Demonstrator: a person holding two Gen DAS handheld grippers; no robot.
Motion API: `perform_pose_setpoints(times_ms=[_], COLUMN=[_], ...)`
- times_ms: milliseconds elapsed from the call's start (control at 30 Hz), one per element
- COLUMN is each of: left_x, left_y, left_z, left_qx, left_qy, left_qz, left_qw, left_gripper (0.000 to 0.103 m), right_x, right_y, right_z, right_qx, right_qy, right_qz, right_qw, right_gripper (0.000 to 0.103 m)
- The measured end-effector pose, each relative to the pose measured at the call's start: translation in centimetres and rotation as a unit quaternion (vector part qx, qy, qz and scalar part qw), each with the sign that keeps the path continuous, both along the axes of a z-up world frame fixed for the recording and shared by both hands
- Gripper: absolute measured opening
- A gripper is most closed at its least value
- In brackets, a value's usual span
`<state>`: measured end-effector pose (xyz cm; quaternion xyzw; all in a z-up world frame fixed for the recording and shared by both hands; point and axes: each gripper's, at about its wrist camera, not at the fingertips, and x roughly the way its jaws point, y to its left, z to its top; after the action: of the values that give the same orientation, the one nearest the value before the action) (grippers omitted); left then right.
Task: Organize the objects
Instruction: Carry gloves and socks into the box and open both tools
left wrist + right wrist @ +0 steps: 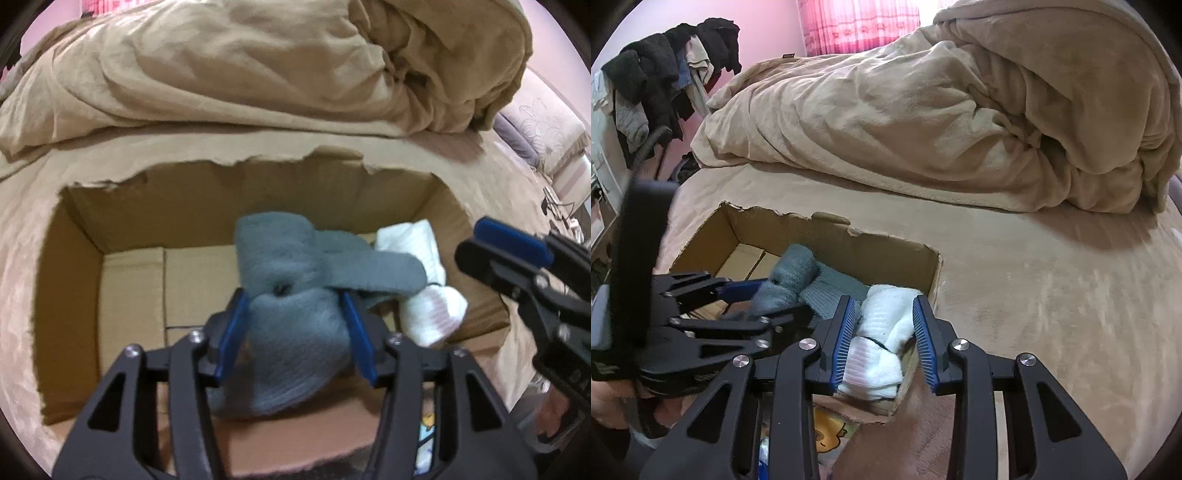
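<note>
An open cardboard box [85,221] with torn edges sits on the bed; it also shows in the right wrist view [886,254]. My left gripper [293,299] is shut on a bundle of grey socks [295,273] and holds it over the box's inside; the grey socks also show in the right wrist view [798,277]. A white sock bundle [882,343] lies in the box's right end, and also shows in the left wrist view [432,314]. My right gripper [886,306] is open around the white bundle, its pads apart from it. It appears in the left wrist view [491,247] at the right.
A heaped tan duvet [923,110] fills the back of the bed. The tan bed sheet [1052,295] spreads to the right of the box. A chair hung with dark clothes [657,74] stands at the far left. Pink curtains [857,22] hang behind.
</note>
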<state>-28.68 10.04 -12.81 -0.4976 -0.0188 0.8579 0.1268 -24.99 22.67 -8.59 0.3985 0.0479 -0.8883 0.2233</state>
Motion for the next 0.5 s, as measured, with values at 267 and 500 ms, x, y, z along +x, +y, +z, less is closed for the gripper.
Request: perform_pose_setpoints(times_ms=[267, 500], left_x=[1.0, 5.2], left_y=[-0.3, -1.8], left_z=[1.4, 6.9], left_qx=[-0.006, 0.0], left_qy=[0.018, 0.076], left_qz=[0.003, 0.006], left_qw=[0.9998, 0.9971], left_gripper=[0.062, 0.064], right_x=[0.1, 2.1], right_y=[0.1, 0.7], right_z=[0.2, 2.1], right_qx=[0.0, -0.004], right_qy=[-0.003, 0.015], right_qz=[-0.003, -0.025], right_qw=[1.0, 1.0], right_gripper=[0.039, 0.066])
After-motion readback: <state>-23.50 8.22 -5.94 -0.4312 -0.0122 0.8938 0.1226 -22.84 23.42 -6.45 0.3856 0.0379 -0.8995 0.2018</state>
